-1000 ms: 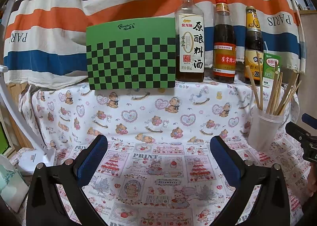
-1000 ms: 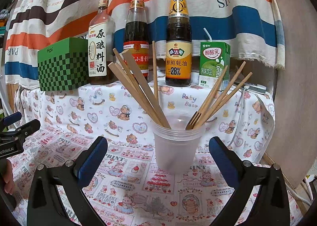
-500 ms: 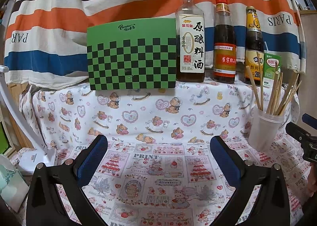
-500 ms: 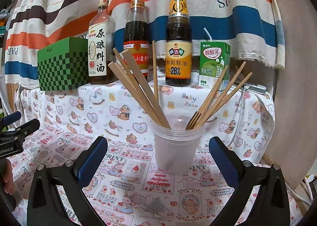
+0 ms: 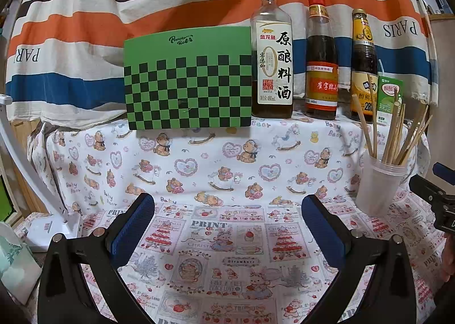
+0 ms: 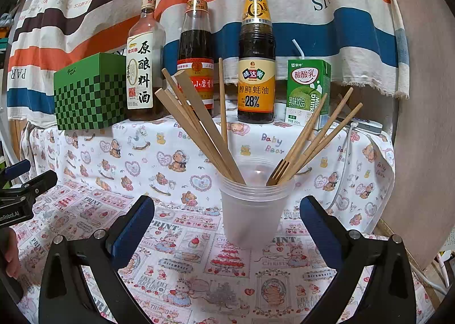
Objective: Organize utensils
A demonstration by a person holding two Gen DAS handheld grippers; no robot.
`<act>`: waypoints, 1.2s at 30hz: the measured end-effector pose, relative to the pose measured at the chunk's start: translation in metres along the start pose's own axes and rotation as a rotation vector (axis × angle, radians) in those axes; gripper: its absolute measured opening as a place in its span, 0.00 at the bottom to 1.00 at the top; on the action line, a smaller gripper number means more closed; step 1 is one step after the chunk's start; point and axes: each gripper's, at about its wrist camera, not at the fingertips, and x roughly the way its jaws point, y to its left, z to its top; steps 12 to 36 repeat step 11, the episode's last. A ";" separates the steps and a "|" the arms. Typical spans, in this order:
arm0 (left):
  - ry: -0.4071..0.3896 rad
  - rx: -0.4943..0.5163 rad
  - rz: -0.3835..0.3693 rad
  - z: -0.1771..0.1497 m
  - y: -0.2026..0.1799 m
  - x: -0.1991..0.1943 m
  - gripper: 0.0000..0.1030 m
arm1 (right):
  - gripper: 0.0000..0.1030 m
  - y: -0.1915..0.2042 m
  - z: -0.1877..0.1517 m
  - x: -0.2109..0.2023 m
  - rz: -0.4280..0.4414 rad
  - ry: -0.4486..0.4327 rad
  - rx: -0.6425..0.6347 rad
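Observation:
A translucent plastic cup (image 6: 251,211) stands on the printed tablecloth, straight ahead of my right gripper (image 6: 227,221), which is open and empty with the cup between and just beyond its fingers. Several wooden chopsticks (image 6: 196,122) and a wooden fork (image 6: 280,171) lean out of the cup. In the left wrist view the same cup (image 5: 379,186) with its chopsticks (image 5: 395,132) stands at the far right. My left gripper (image 5: 227,221) is open over bare cloth, well left of the cup. The right gripper's tip (image 5: 435,190) shows at that view's right edge.
On a raised shelf behind stand a green checkered box (image 5: 187,79), three sauce bottles (image 6: 256,56) and a green drink carton (image 6: 308,90). A striped cloth hangs behind. A white lamp base (image 5: 54,227) sits at the left. A brown panel (image 6: 426,125) bounds the right side.

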 end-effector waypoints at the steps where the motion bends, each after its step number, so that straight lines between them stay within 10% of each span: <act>1: 0.001 0.000 0.000 0.000 0.000 0.000 1.00 | 1.00 0.000 0.000 0.001 0.000 0.000 -0.001; 36: 0.012 0.003 -0.008 0.000 -0.001 0.002 1.00 | 1.00 -0.001 0.000 0.000 0.000 0.001 -0.001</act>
